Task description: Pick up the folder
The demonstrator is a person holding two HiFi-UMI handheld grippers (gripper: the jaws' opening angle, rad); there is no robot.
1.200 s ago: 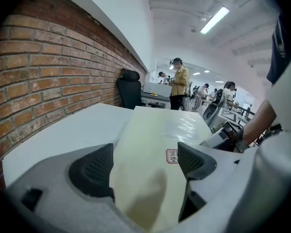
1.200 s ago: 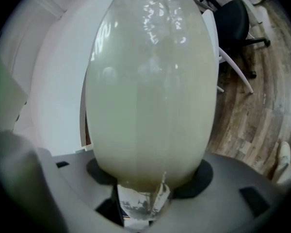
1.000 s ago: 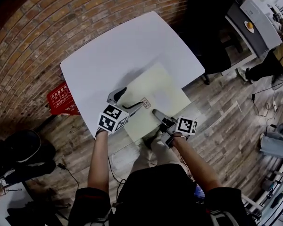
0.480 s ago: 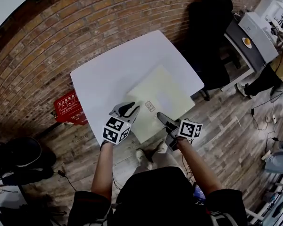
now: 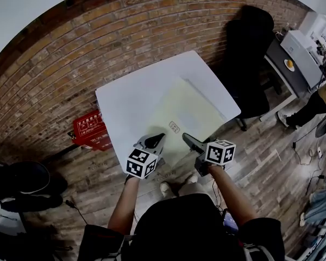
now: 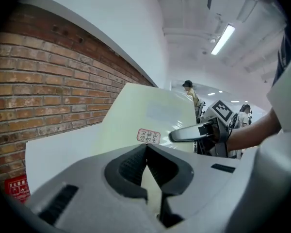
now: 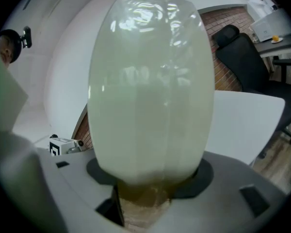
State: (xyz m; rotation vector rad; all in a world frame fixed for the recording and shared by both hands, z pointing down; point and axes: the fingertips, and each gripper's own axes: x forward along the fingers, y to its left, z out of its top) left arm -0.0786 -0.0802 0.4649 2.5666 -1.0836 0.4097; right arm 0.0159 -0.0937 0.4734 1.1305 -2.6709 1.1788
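Note:
A pale yellow-green folder [image 5: 187,113] with a small label lies on the white table [image 5: 125,97], its near edge raised off the tabletop. My left gripper [image 5: 155,141] is shut on that near edge; in the left gripper view the folder [image 6: 150,115] runs straight into the closed jaws [image 6: 146,147]. My right gripper [image 5: 190,141] stands at the same edge further right with its jaws wide apart. One finger [image 6: 189,132] lies above the sheet. The folder [image 7: 150,91] fills the right gripper view, going in between the jaws [image 7: 143,193].
A brick wall [image 5: 70,48] runs behind the table. A red box [image 5: 91,130] stands on the wooden floor at the table's left, a black bag [image 5: 22,184] further left. A black office chair [image 5: 250,53] and a desk with a printer [image 5: 299,45] are at the right.
The left jaws have closed on the folder's near edge. Both grippers have risen, lifting that edge off the table. The right jaws stay wide.

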